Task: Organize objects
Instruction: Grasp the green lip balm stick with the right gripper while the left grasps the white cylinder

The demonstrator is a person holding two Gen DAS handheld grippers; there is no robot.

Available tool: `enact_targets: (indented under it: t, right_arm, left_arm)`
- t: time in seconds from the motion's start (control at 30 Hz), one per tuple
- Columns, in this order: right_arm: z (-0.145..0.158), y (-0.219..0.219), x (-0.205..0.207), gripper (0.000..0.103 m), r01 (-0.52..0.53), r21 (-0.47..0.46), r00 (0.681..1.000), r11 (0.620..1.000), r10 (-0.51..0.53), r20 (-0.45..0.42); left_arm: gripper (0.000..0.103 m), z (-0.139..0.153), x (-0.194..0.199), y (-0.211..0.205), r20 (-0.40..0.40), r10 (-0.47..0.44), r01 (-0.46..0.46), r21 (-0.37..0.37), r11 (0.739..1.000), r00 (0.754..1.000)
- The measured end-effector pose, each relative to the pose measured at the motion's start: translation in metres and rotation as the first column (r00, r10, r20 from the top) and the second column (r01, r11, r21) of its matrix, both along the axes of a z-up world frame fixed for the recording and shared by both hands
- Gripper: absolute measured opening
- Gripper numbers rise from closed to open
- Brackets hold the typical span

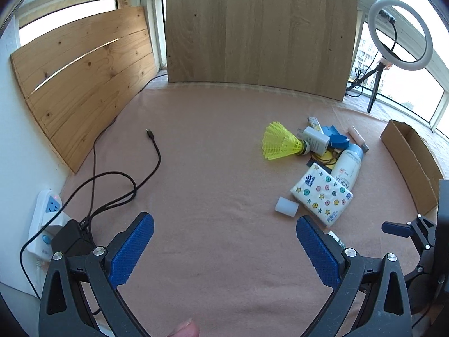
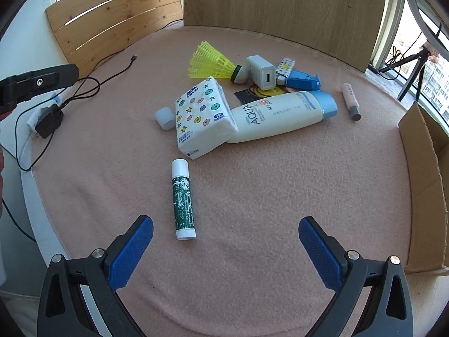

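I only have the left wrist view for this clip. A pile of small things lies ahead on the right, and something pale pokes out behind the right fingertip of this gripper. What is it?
Observer: A glue stick, green label, white cap, lying alone in front of the pile.
Operator: Is the right gripper holding anything?
Observer: No. The right gripper is open with only blanket between its fingers; the left gripper is open too.
Operator: Is anything in the cardboard box yet?
Observer: The right wrist view shows only the cardboard box walls; its inside is hidden.
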State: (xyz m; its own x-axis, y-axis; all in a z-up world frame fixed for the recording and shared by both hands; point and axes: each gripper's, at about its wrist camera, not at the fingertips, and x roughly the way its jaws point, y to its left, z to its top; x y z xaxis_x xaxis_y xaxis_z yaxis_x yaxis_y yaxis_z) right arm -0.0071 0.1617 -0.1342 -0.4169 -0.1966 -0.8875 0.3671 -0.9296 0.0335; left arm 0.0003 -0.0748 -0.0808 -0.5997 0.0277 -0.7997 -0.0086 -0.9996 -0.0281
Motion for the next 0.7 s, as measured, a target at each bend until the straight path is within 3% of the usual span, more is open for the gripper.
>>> enact_targets:
  t: [0.17,0.23,0.33,0.53,0.57,0.7]
  right_arm:
    - [-0.016,-0.017,-0.002,0.075,-0.083,0.013,0.996,0.996,0.083,0.012]
    - [-0.018,-0.020,-0.001,0.073,-0.107,0.035,0.994,0.994,0.108,-0.005]
    - [-0.017,-0.021,0.001,0.063,-0.131,0.029,0.991,0.991,0.131,-0.014]
    - [-0.015,-0.018,0.004,0.018,-0.158,0.017,0.987,0.987,0.158,-0.033]
    - [-0.015,-0.017,0.005,0.014,-0.155,0.017,0.987,0.988,0.155,-0.034]
    - [-0.017,-0.008,0.004,0.014,-0.147,0.012,0.989,0.989,0.147,-0.031]
  left_arm:
    - [0.103,-0.031,0.006,0.000,0.021,-0.060,0.058,0.087,0.995,0.998]
    - [0.102,-0.041,0.006,0.004,0.033,-0.075,0.072,0.090,0.993,0.997]
    - [0.099,-0.050,0.004,0.011,0.030,-0.107,0.104,0.095,0.990,0.994]
    - [0.090,-0.066,-0.019,0.027,0.042,-0.132,0.127,0.095,0.987,0.990]
    - [0.087,-0.070,-0.024,0.032,0.045,-0.140,0.135,0.092,0.987,0.989]
    - [0.064,-0.086,-0.047,0.048,0.081,-0.173,0.167,0.077,0.983,0.982]
